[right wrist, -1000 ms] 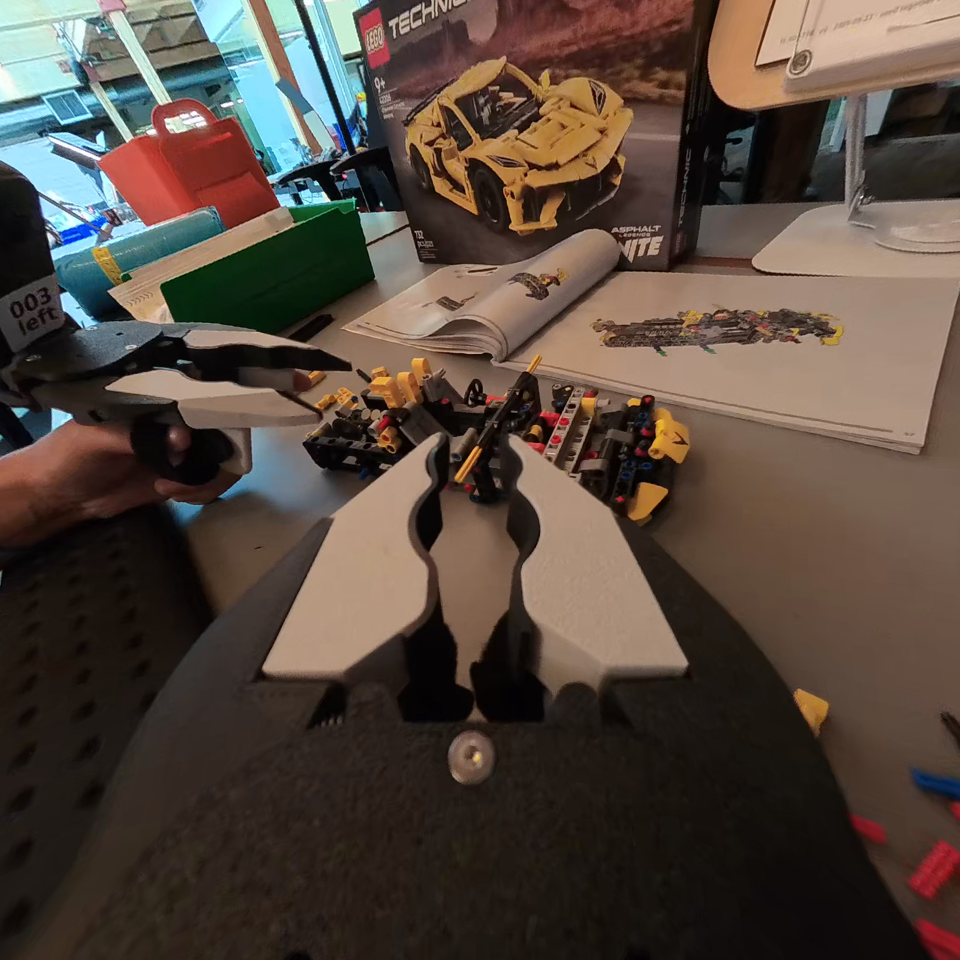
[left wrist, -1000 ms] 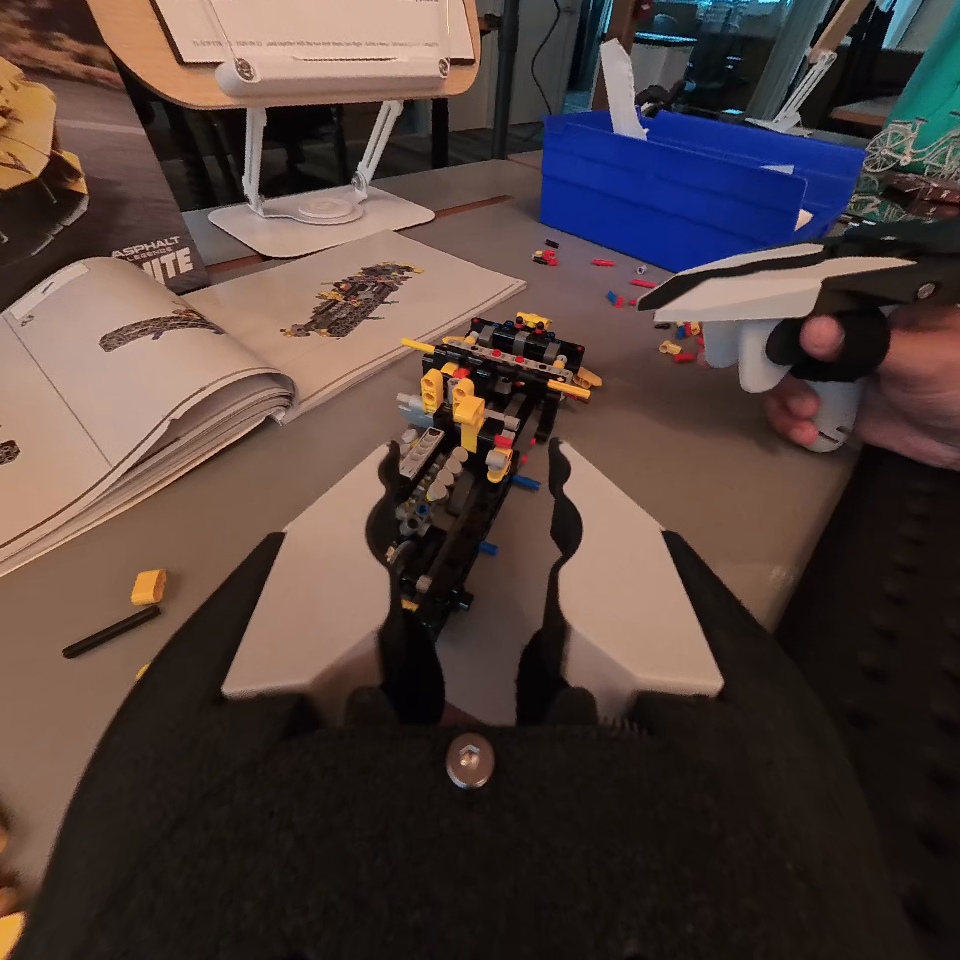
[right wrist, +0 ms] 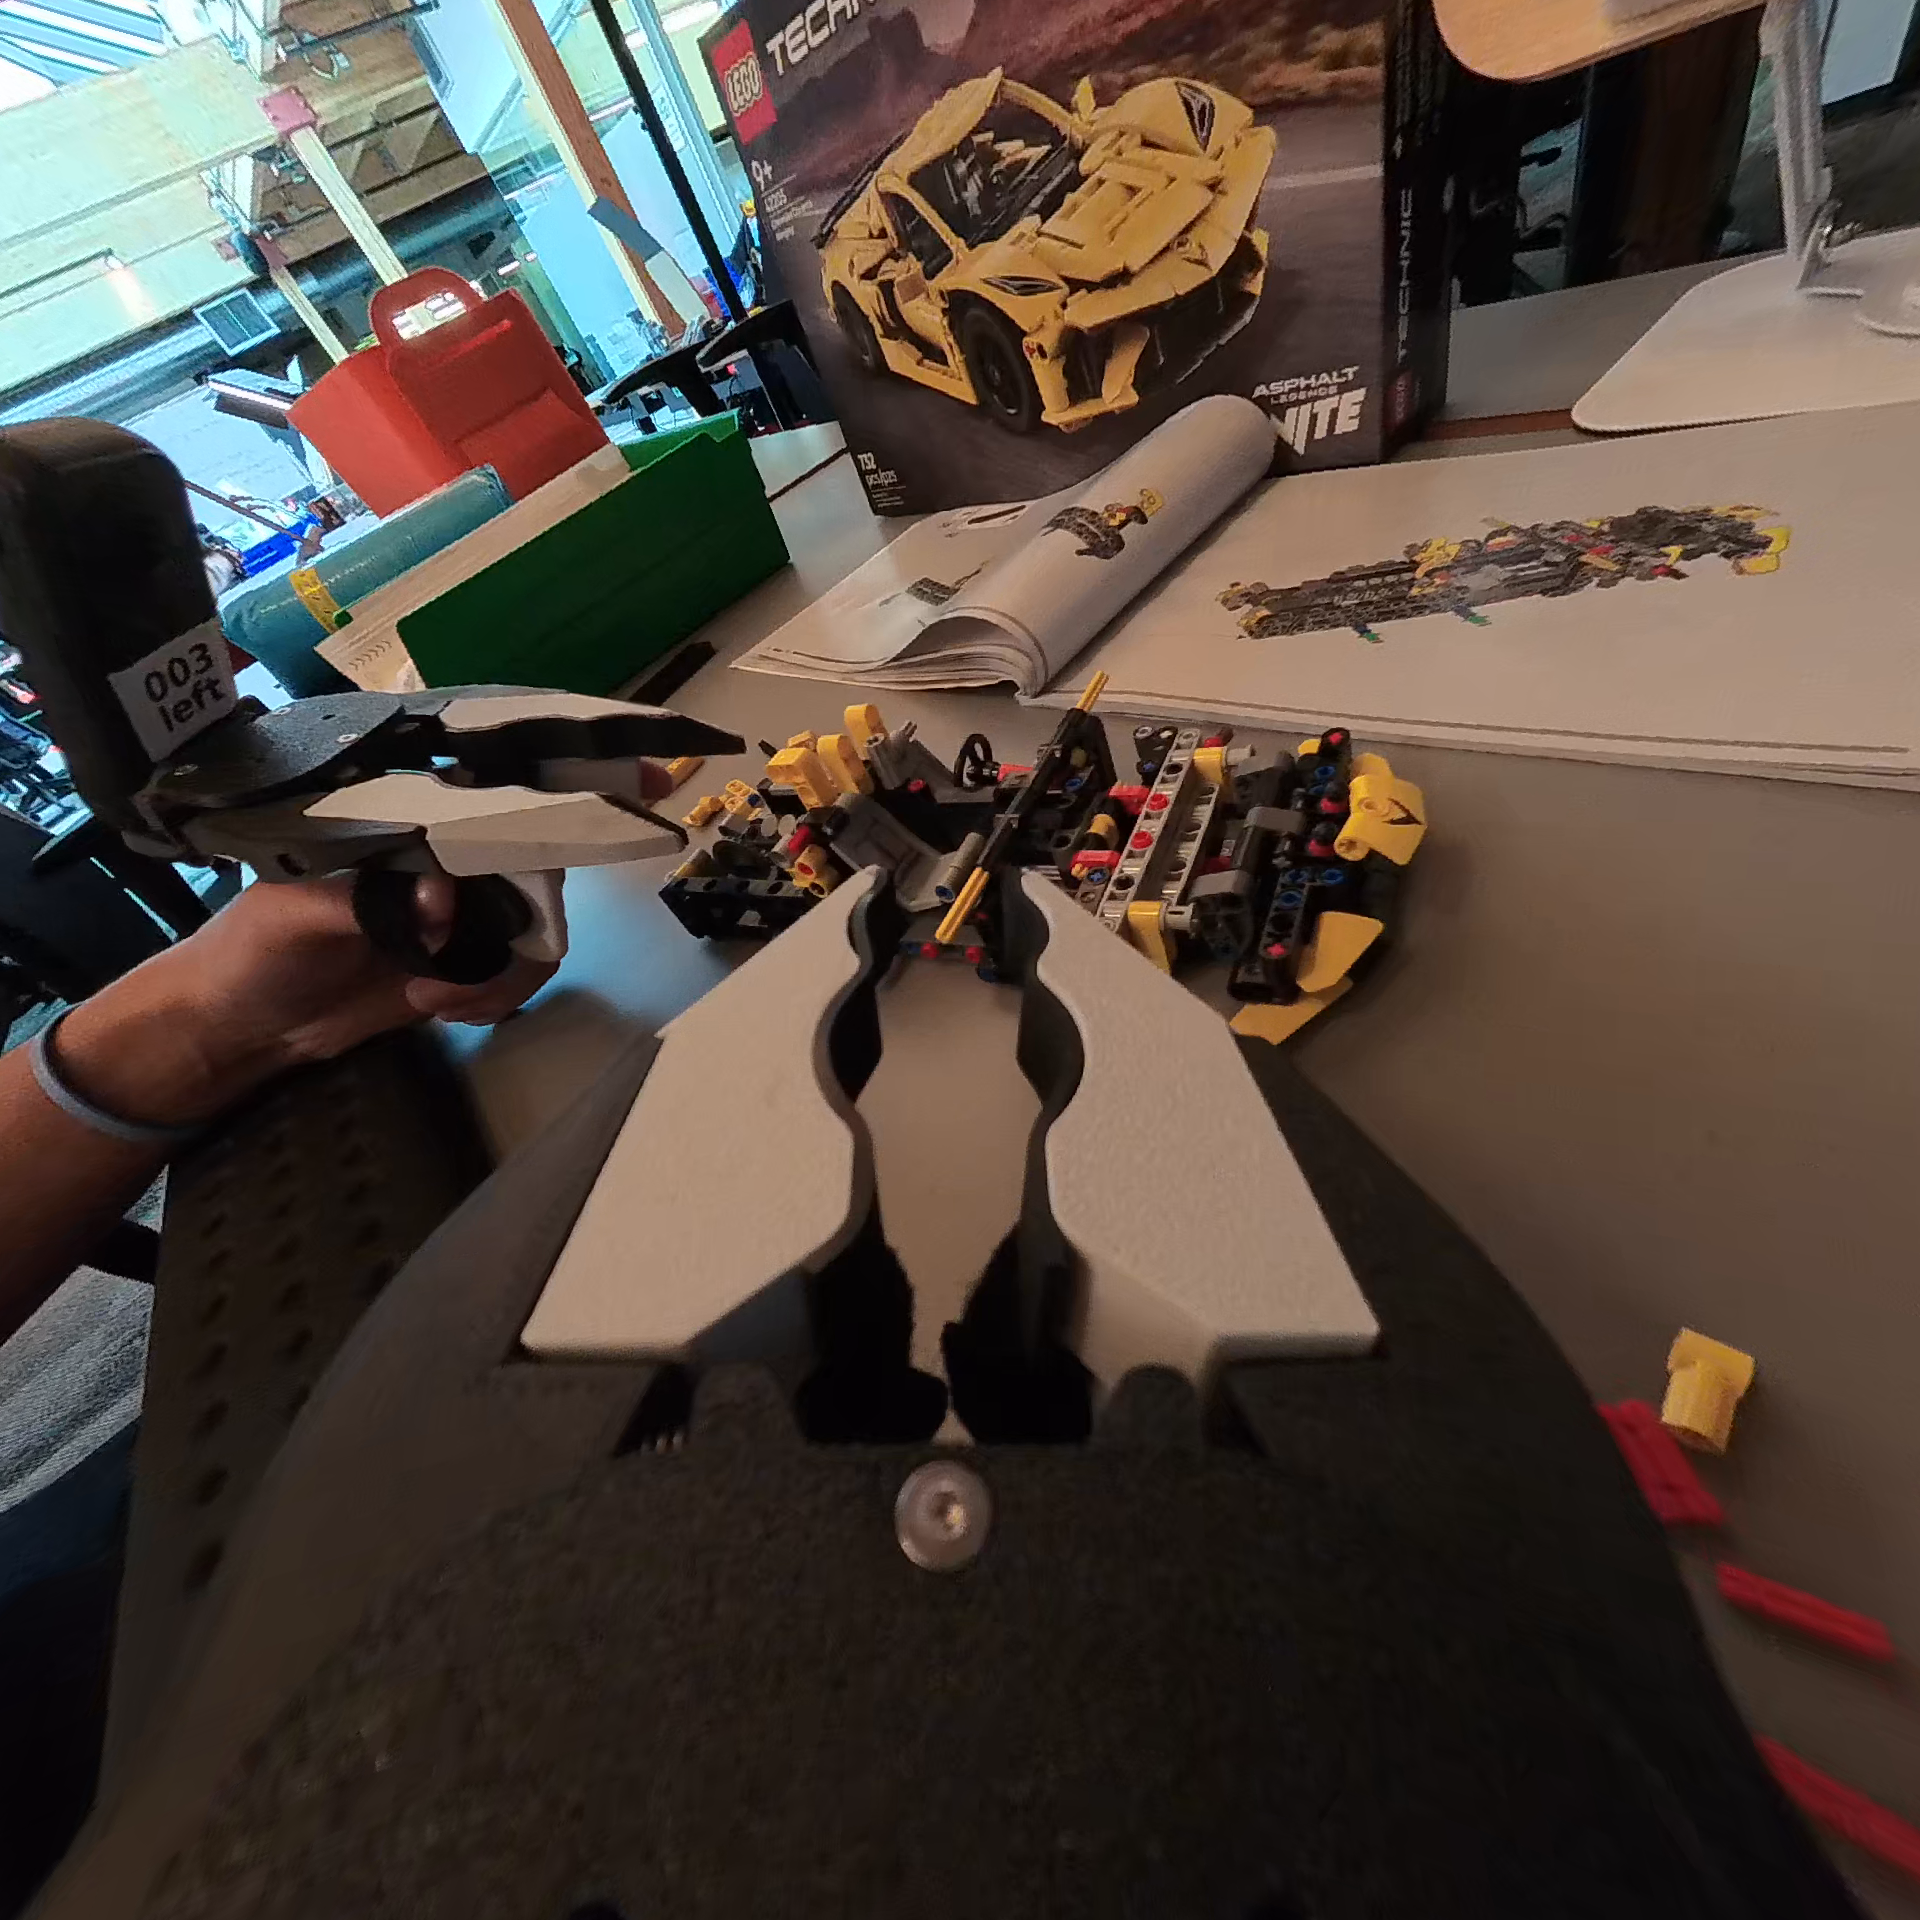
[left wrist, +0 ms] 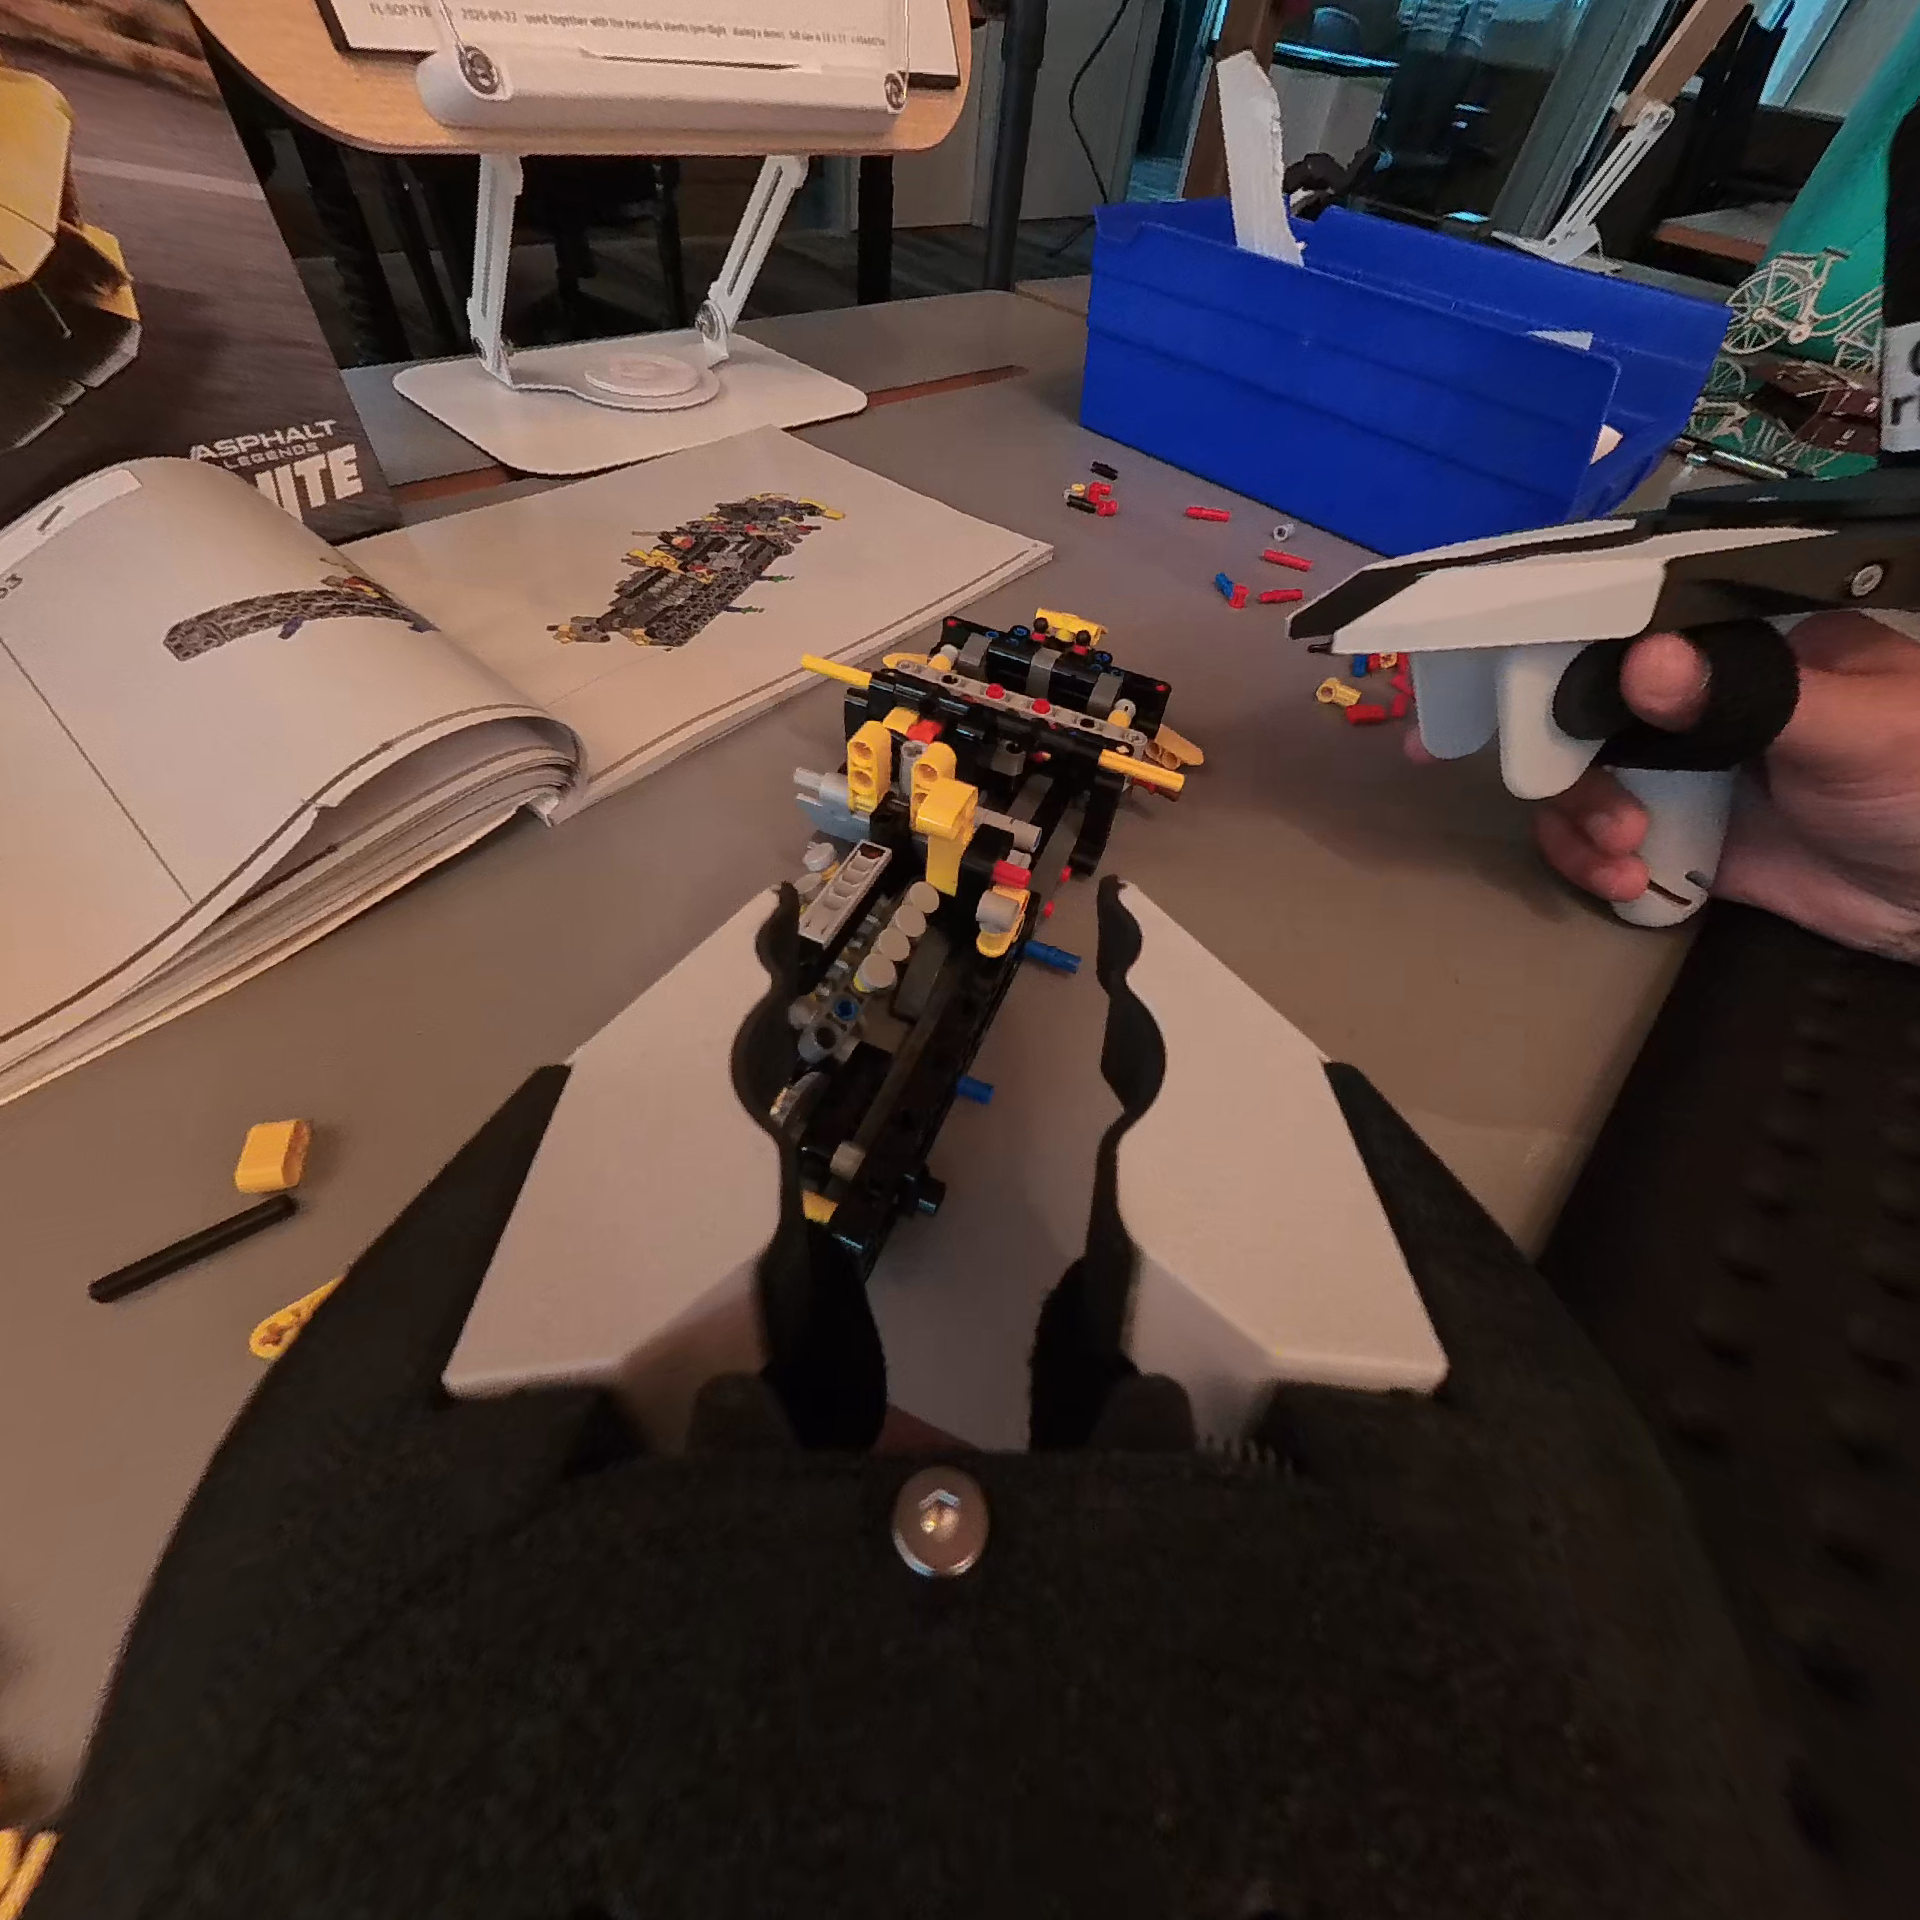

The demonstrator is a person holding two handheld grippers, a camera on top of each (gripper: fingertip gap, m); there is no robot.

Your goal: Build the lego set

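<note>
Position check: your left tool has its fingers spread to either side of the near end of the half-built car frame, which lies flat on the grey counter. Whether the left finger touches the frame cannot be told; the right finger stands clear of it.

Your right tool is also spread, tips at the frame's side where a black-and-yellow rod sticks up at a slant, nothing pinched.

An open instruction book lies just left of the frame, the set's box standing behind it. A blue bin sits at the far right, with small red and blue pins scattered before it. A yellow piece and a black stick lie loose at your left.
</note>
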